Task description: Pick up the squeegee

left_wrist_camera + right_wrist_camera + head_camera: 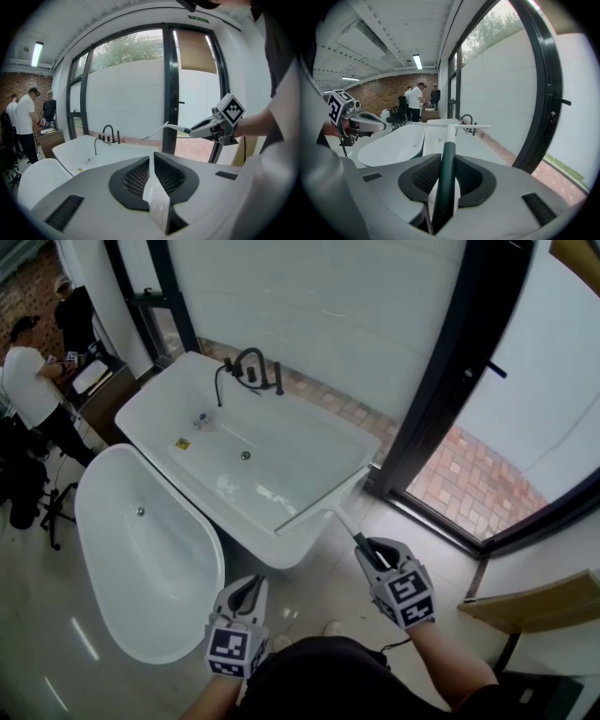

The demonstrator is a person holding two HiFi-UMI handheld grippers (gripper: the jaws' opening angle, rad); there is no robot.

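The squeegee (319, 504) has a dark green handle and a long white blade. My right gripper (361, 542) is shut on the handle and holds the blade in the air over the near corner of the rectangular bathtub (187, 390). In the right gripper view the handle (446, 180) runs between the jaws out to the blade (440, 125). Lower and to the left, my left gripper (248, 587) is shut and holds nothing. In the left gripper view its jaws (152, 161) are together, and the right gripper (211, 129) with the squeegee (157, 130) shows ahead.
An oval white bathtub (103, 512) stands left of the rectangular one, which carries a black faucet (248, 367). A black-framed glass door (441, 381) runs along the right. People (28, 381) stand at the far left. A wooden board (534, 601) leans at the right.
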